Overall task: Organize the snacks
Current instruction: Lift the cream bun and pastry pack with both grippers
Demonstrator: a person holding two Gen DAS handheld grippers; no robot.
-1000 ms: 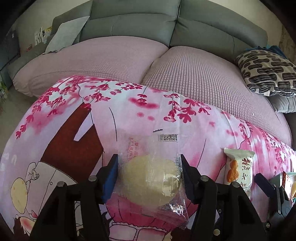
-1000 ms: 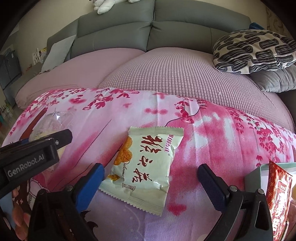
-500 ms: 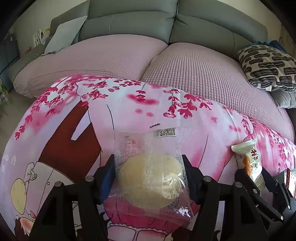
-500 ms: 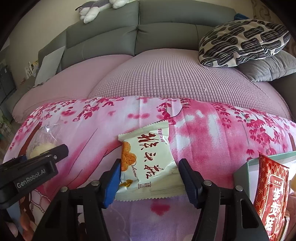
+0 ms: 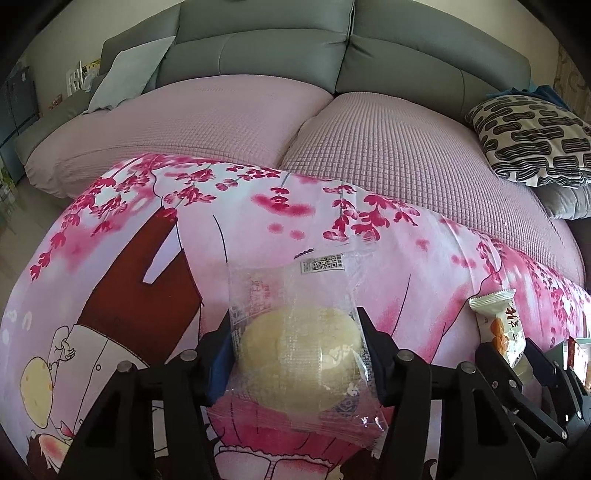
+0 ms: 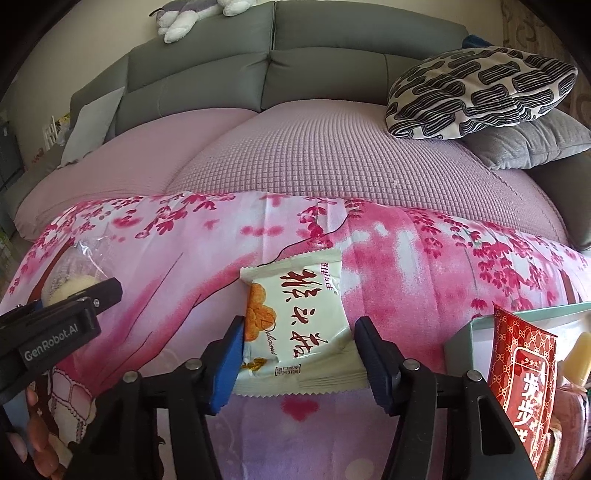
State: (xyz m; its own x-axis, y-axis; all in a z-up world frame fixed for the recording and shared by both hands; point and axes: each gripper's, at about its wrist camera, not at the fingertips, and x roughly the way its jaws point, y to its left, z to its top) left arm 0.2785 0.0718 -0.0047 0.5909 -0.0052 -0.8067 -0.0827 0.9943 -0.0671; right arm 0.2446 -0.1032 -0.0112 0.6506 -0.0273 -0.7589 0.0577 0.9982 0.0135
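Observation:
My left gripper (image 5: pixel 295 350) is shut on a clear-wrapped pale round pastry (image 5: pixel 301 347) and holds it above the pink floral cloth (image 5: pixel 258 206). My right gripper (image 6: pixel 297 356) is shut on a cream rice-cracker packet (image 6: pixel 299 325) with red characters, lifted off the cloth (image 6: pixel 406 240). The packet also shows at the right edge of the left wrist view (image 5: pixel 500 328). The left gripper and pastry appear at the left of the right wrist view (image 6: pixel 70 288). A pale green box (image 6: pixel 465 332) at the right holds a red snack packet (image 6: pixel 524 373).
A grey sofa (image 6: pixel 332 44) with pink quilted cushions (image 6: pixel 314 147) lies behind the cloth. A black-and-white patterned pillow (image 6: pixel 480 88) rests at the right on a grey pillow (image 6: pixel 528 140). A plush toy (image 6: pixel 195 14) sits on the sofa back.
My right gripper closed on the cracker packet and lifted it. My left gripper closed tighter on the pastry and raised it. The two grippers have come closer together.

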